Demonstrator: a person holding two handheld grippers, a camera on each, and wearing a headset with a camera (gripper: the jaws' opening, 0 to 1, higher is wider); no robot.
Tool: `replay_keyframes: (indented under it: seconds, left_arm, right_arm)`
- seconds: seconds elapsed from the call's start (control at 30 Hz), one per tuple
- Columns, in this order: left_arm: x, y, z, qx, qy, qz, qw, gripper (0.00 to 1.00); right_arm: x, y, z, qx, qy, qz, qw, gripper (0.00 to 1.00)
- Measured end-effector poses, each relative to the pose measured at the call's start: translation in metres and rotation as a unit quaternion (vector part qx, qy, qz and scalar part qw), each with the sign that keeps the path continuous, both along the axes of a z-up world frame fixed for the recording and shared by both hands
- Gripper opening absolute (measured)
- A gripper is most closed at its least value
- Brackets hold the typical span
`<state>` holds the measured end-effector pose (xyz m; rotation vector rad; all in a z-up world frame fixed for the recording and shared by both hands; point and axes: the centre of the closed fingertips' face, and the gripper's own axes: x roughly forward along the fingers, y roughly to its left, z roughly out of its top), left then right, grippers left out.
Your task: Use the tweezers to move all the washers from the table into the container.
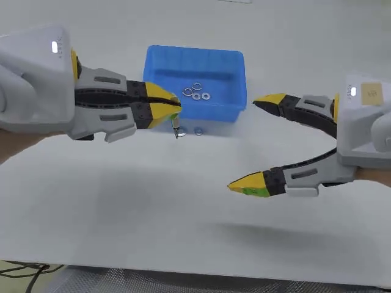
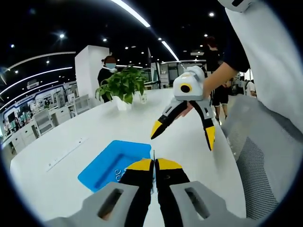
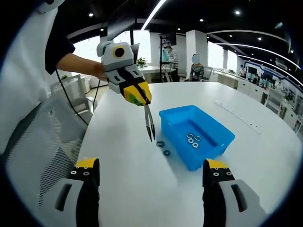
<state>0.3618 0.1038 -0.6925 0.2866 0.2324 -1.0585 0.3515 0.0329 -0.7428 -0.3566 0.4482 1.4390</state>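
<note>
- left gripper point(image 1: 174, 107): jaws narrow, pinched on the tweezers point(image 1: 175, 127) so the tips point down at the table point(image 1: 122, 201).
- two loose washers point(image 3: 160, 144) lie on the table just beside the bin's near wall. the tweezer tips are at the nearer one. cannot tell if they touch or grip it.
- bin point(image 1: 211, 112): blue, open top, with a cluster of binned washers point(image 1: 197, 93) on its floor.
- right gripper point(image 1: 243, 143): jaws wide, holding nothing, well apart from the bin. probably parked there to keep clear of the tweezers.
- judgement: task is mostly done, two washers to go. they sit close to the bin, so each needs only a short lift over the wall.
- risk: a thin flat washer may slip from the tips.
</note>
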Motion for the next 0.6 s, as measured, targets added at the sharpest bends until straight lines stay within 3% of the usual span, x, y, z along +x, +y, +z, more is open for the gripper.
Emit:
replay_keyframes:
  seconds: [0.13,0.33,0.6]
  left_arm:
    - [0.001,-0.001,-0.003,0.003,-0.001,-0.002,1.0,0.05]
    - [0.008,-0.002,-0.003,-0.003,-0.001,0.002,1.0,0.05]
    - [0.012,-0.004,-0.009,-0.006,0.012,0.005,0.9999,0.05]
  right_arm:
    - [-0.007,-0.002,-0.006,-0.007,0.008,0.003,0.9999,1.0]
    - [-0.011,-0.001,-0.009,-0.007,0.014,0.008,0.9998,1.0]
    - [-0.008,0.0,-0.009,0.003,0.023,-0.001,0.9997,1.0]
